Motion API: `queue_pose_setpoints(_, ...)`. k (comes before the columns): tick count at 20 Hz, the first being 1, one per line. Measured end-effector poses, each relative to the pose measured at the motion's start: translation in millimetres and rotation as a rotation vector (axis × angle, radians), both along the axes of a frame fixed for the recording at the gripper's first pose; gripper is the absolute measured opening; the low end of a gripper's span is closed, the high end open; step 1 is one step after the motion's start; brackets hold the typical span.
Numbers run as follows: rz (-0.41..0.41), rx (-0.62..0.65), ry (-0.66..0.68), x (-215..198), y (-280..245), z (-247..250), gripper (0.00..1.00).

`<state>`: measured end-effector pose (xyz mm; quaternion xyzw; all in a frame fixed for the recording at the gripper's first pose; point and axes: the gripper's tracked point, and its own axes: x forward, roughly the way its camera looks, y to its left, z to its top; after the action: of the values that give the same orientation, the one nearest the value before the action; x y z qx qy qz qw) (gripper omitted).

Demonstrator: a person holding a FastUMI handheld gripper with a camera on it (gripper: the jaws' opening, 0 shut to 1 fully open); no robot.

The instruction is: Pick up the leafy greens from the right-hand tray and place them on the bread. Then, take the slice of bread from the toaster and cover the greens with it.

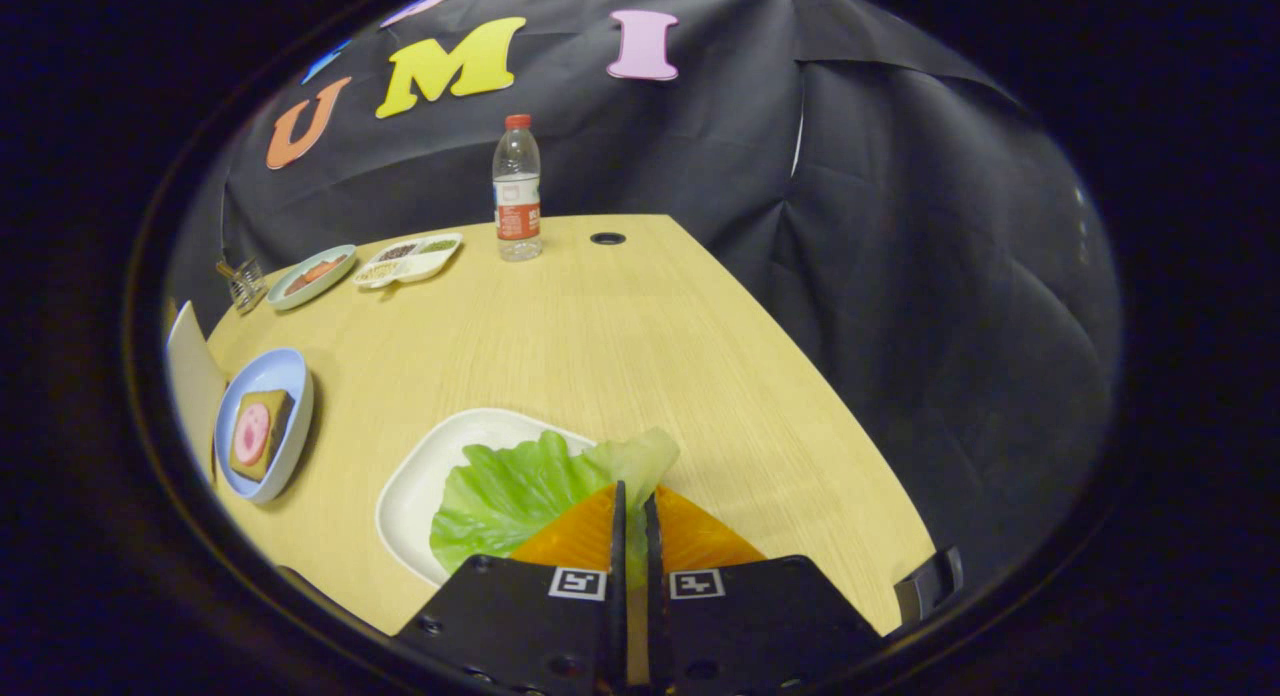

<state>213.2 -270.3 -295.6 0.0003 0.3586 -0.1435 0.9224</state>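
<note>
A light green lettuce leaf [510,491] lies over the white tray [425,476] right at my fingers, its far edge reaching past the tray's rim. My gripper [632,496] has its jaws almost together, and a sliver of green shows in the narrow gap, so both fingers press on the leaf. To the left, beyond the tray, a blue plate [285,371] holds a brown slice of bread [272,408] with a round pink slice on top. A white object [192,381] stands at the table's left edge behind the plate; I cannot tell what it is.
A water bottle [517,191] stands at the table's far edge beside a cable hole [607,238]. A divided white dish [410,259], a green plate [312,276] with food and a small wire rack [243,282] sit far left. The table's right edge drops off near my fingers.
</note>
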Motion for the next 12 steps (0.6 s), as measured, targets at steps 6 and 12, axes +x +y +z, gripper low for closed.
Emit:
queue_pose_setpoints(6,0.024,-0.013,-0.092,-8,20,44,0.00)
queue_pose_setpoints(12,0.097,-0.033,-0.188,-15,76,91,0.00)
